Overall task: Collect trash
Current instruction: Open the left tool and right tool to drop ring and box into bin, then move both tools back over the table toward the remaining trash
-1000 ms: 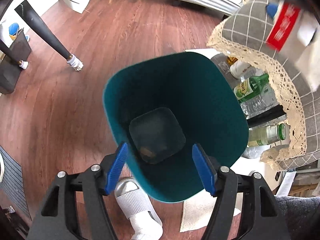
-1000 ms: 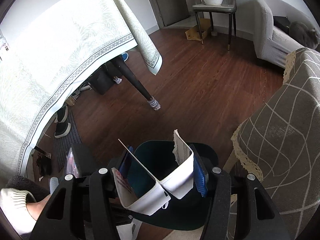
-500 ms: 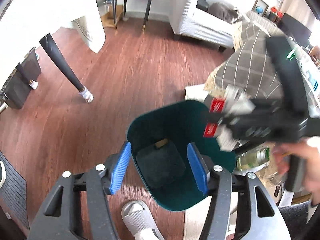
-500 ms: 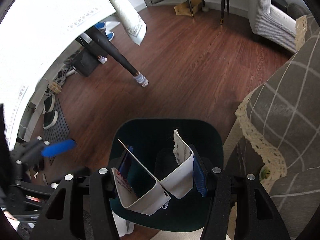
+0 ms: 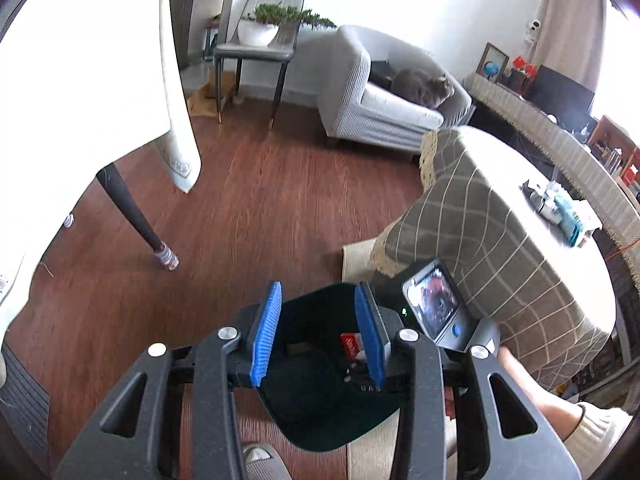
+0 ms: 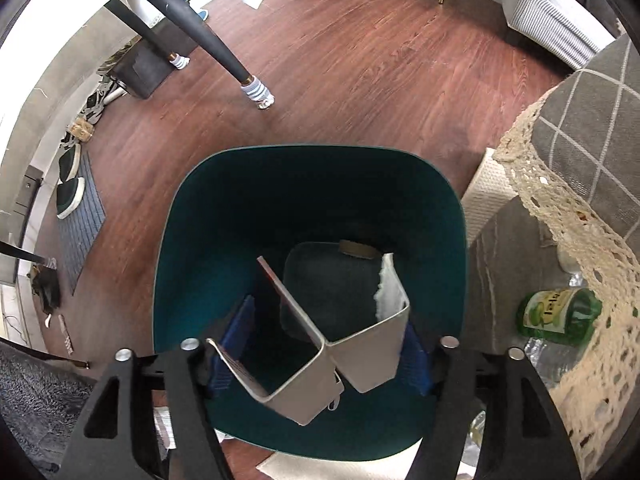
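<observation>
Cardboard is filling the right hand-held gripper (image 6: 320, 348): a torn, flattened carton (image 6: 316, 344), folded into a W shape, is sitting between the blue pads, whose jaws are opening around it. Whether the pads are still pressing its outer walls I cannot tell. The carton's long axis is running away from the camera, its open, ragged end pointing down toward the bottom of the teal trash bin (image 6: 224, 216). The bin is standing directly beneath the hand-held gripper on the wooden floor (image 6: 360, 68), with a small brown scrap (image 6: 357, 249) lying at the far edge of its dark base.

In the left wrist view, the left hand-held gripper (image 5: 318, 330) is closing with nothing between its blue pads, its jaws narrow. Beyond them the bin is showing dark, with the carton's red print just visible beside the right pad. To the right, a person's hand (image 5: 520, 384) in a cream sleeve is holding the other tool, next to a counter under a grey checked cloth (image 5: 500, 232).

Compared with a second ago, the right hand-held gripper has come lower over the bin, which is looming much larger, and its jaws are standing wider. The left one has risen and tilted up, now taking in an armchair with a grey cat (image 5: 424, 86).
</observation>
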`<act>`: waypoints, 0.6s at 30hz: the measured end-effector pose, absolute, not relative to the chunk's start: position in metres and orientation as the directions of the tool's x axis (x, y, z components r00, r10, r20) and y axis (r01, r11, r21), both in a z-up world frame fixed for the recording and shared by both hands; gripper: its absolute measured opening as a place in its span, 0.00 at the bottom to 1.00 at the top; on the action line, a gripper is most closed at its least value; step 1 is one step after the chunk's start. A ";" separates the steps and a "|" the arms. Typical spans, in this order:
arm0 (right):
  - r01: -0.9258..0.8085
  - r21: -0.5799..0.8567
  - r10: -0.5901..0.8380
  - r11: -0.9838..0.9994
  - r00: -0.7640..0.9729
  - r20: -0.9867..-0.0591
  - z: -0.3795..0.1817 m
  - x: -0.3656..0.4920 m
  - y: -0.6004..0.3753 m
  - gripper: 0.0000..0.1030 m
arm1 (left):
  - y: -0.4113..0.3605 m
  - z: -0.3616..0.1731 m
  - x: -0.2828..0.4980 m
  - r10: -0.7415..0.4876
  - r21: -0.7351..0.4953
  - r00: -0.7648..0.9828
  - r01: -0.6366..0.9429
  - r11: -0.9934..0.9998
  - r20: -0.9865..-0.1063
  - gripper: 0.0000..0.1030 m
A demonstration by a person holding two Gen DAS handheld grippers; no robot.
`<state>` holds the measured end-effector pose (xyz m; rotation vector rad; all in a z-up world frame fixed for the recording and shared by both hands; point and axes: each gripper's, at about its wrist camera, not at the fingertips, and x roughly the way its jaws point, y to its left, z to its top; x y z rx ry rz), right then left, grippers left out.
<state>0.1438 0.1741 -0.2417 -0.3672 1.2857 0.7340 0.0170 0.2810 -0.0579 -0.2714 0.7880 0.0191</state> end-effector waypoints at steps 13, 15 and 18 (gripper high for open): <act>-0.721 0.193 0.359 0.666 0.083 -0.930 -0.221 0.131 0.159 0.77 | 0.281 -0.012 0.012 -0.064 -0.253 0.780 -0.123 0.960 -0.623 0.39; -0.736 0.209 0.405 0.644 0.096 -0.909 -0.207 0.125 0.159 0.77 | 0.281 -0.007 0.010 -0.058 -0.254 0.785 -0.128 0.959 -0.616 0.39; -0.763 0.218 0.460 0.609 0.115 -0.881 -0.188 0.117 0.159 0.77 | 0.281 0.002 0.009 -0.049 -0.255 0.794 -0.135 0.957 -0.606 0.39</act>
